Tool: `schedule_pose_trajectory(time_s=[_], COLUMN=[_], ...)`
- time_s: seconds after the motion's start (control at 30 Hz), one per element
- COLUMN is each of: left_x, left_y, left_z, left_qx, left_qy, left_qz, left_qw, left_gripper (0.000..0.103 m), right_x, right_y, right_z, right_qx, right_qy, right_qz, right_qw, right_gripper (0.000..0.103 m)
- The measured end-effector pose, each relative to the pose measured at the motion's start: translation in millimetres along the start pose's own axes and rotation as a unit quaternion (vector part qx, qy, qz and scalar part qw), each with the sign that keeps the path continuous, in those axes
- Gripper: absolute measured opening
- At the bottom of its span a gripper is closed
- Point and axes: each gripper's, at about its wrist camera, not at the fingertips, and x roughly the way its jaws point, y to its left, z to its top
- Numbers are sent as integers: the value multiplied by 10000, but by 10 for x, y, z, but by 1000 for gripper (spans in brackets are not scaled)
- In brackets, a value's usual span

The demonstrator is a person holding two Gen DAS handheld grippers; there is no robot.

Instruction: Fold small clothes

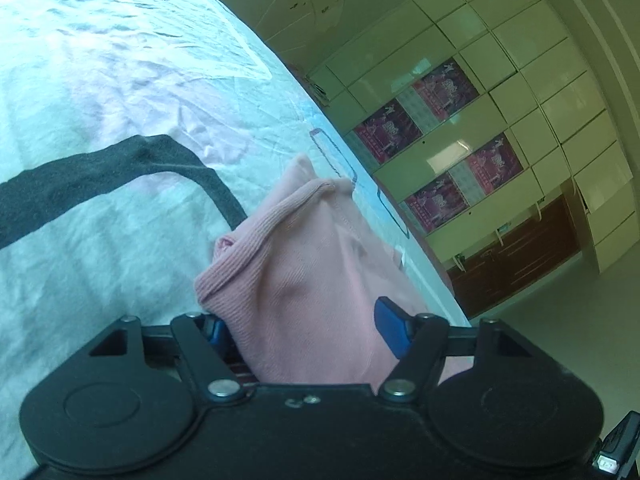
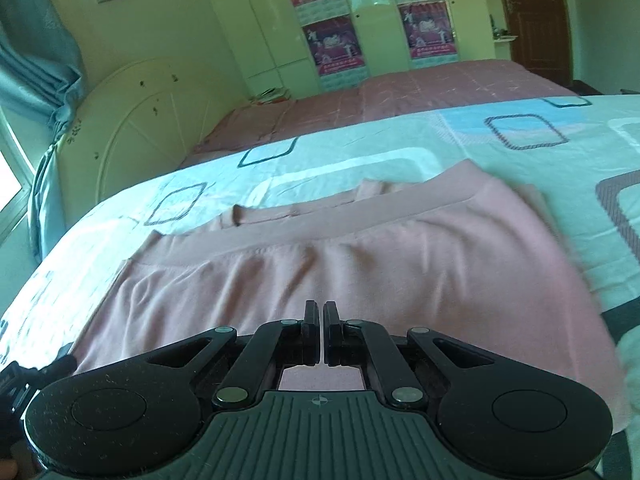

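Note:
A small pink knit garment (image 2: 360,256) lies folded flat on the patterned bedspread (image 2: 360,140). In the left wrist view a bunched part of the pink garment (image 1: 304,280) with its ribbed hem sits between my left gripper's (image 1: 304,324) blue fingers (image 1: 390,326), which are spread wide around it. My right gripper (image 2: 322,312) is shut, its black fingertips (image 2: 310,314) together just above the near part of the flat garment; I cannot tell whether any cloth is pinched.
The bedspread (image 1: 120,80) has dark square outlines and a dark band (image 1: 120,168). A pink sheet (image 2: 400,92) covers the far bed half. A white headboard (image 2: 132,120), wardrobe with posters (image 2: 332,44) and brown door (image 2: 536,12) stand beyond.

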Motion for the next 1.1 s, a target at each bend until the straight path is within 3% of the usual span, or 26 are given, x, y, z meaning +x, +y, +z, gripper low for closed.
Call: schedule_pose_trajectory(time_s=[0.03,0.1,0.2,0.23,0.37,0.47,0.53,0.77,0.93,1.1], left_x=[31,98,196,213,67,134,167,134,17,-60], left_y=[-6,39,123,140,82,116,218,43,-243,-872], left_z=[14,53,133,168,251,215,194,187,185,93], left_qx=[-16,-180,-422,-486,-457,-362,-560,-289,110,786], left_qy=[-32,-71,-16,72,-51,127,114,-2,-225,-338], left_qz=[59,172,254,212,-42,312,238,530,533,294], left_qw=[10000,9997,9988,9986,9989,9988,9981,9982,9983,9959], left_gripper=[52,31,10,8,7,10,11,8,7,7], right_x=[56,129,215,221,215,444,457,475,498,103], right_y=[47,108,165,191,264,257,221,168,88,-331], right_z=[-16,-28,-55,-59,-64,-156,-191,-160,-96,46], right_qx=[-28,-52,-88,-126,-148,-281,-277,-355,-451,143], right_qy=[69,158,275,276,229,742,640,710,781,204], right_qz=[46,81,123,129,293,78,141,293,577,774], right_qw=[10000,9998,9995,9995,9992,9968,9975,9964,9942,9967], right_gripper=[1,1,1,1,1,0,0,0,0,0])
